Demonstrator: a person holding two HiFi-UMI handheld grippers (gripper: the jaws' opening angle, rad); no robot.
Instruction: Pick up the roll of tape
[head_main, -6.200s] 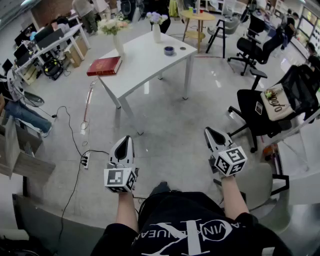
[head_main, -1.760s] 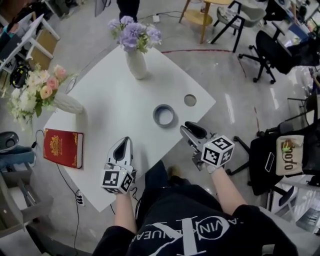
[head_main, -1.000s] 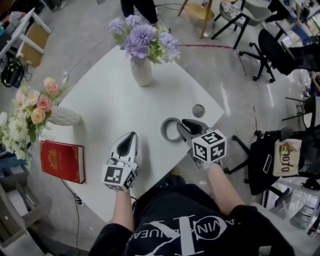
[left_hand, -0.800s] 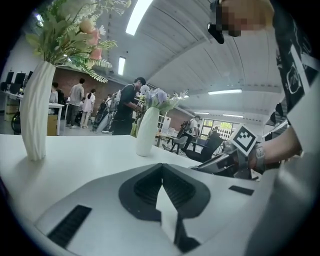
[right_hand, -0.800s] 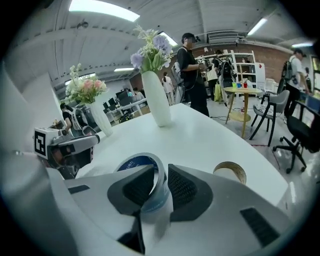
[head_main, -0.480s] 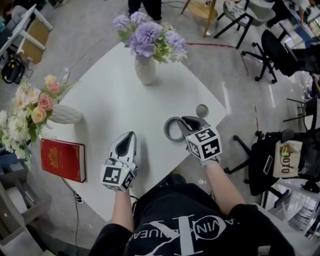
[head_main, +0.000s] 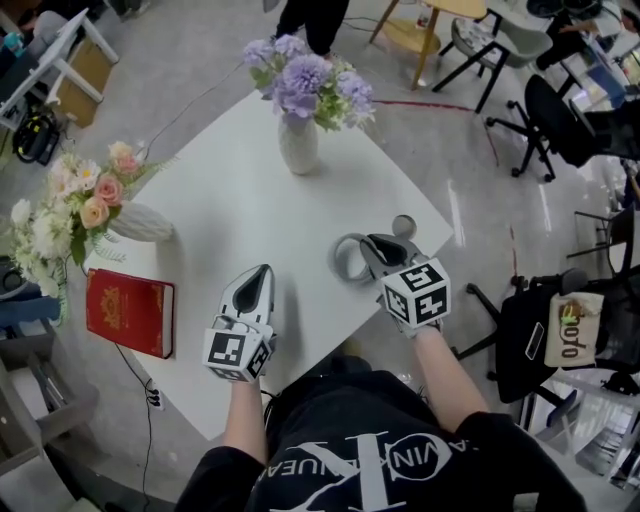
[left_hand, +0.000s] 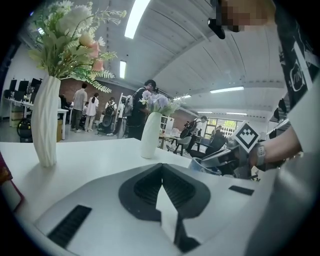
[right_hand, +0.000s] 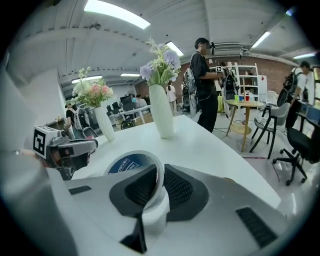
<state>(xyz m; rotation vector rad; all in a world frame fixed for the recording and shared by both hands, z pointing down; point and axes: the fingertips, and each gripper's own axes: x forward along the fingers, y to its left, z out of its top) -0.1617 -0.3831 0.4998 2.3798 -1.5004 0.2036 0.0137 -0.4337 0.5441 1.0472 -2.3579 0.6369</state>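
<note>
The roll of tape (head_main: 347, 259) is a grey-white ring with a blue inner core, near the right edge of the white table (head_main: 220, 190). My right gripper (head_main: 373, 246) has one jaw inside the ring and one outside, and its jaws are closing on the near wall. In the right gripper view both pads touch the roll of tape (right_hand: 131, 164) at my right gripper (right_hand: 157, 174). My left gripper (head_main: 256, 281) hovers shut and empty over the table, left of the roll. From the left gripper view, my left gripper (left_hand: 161, 169) points level across the table, with the tape (left_hand: 204, 167) at right.
A white vase of purple flowers (head_main: 298, 146) stands at the table's far side. A vase of pink flowers (head_main: 138, 222) and a red book (head_main: 128, 312) are at the left. A small round disc (head_main: 403, 225) lies past the tape. Office chairs (head_main: 560, 110) stand at the right.
My right gripper's jaws have drawn in around the tape's wall and the gripper has rolled a little. The left gripper has stayed put.
</note>
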